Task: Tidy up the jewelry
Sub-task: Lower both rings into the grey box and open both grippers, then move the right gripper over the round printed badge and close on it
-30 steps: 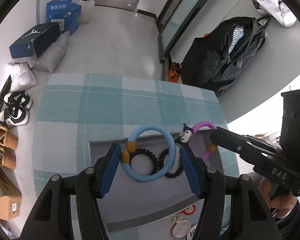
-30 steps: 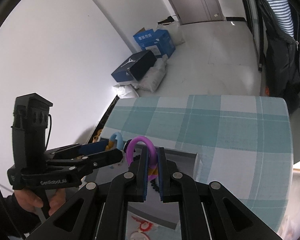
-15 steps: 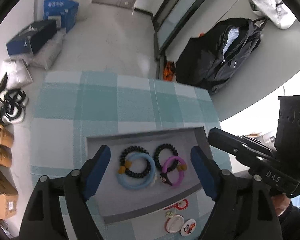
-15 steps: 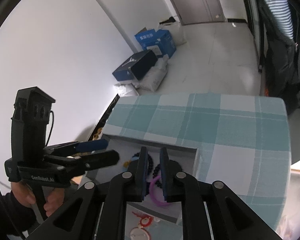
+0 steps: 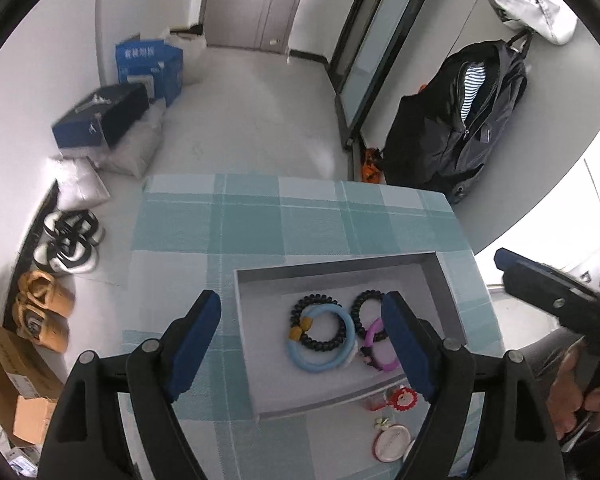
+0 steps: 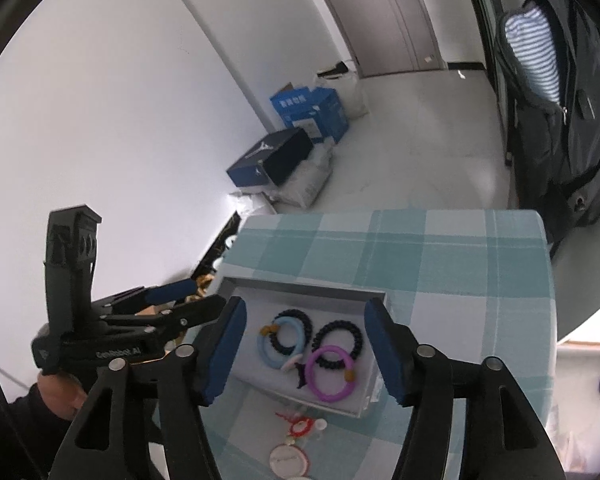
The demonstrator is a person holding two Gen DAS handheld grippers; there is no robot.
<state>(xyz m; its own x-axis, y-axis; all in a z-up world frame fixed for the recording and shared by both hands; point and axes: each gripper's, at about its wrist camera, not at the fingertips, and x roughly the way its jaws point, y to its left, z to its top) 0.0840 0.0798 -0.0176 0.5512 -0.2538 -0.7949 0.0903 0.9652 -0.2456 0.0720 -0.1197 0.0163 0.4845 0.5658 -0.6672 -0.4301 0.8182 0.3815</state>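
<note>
On the checked cloth stands a grey tray [image 5: 332,268] [image 6: 304,285]. A light blue ring [image 5: 320,368] [image 6: 264,350] and a purple ring [image 5: 370,330] [image 6: 311,372] lie in it, each partly over a black coil tie [image 5: 314,302] [image 5: 366,296] [image 6: 296,316] [image 6: 336,328]. My left gripper [image 5: 300,304] hovers open above the tray's near left part, holding nothing. My right gripper [image 6: 305,308] hangs above the tray's near side; its jaws are opening and grip nothing. Each gripper shows in the other's view [image 6: 196,296] [image 5: 512,264].
Small trinkets lie on the cloth [image 5: 280,232] in front of the tray: a red charm [image 5: 404,396] and a round white badge [image 5: 392,444]. The table ends just right of the tray. Shoes, boxes and a dark backpack [image 5: 460,120] are on the floor beyond.
A second ago the left gripper held the blue ring and the right the purple one over the tray. Both rings now lie in the tray, and both grippers have opened and drawn back upward.
</note>
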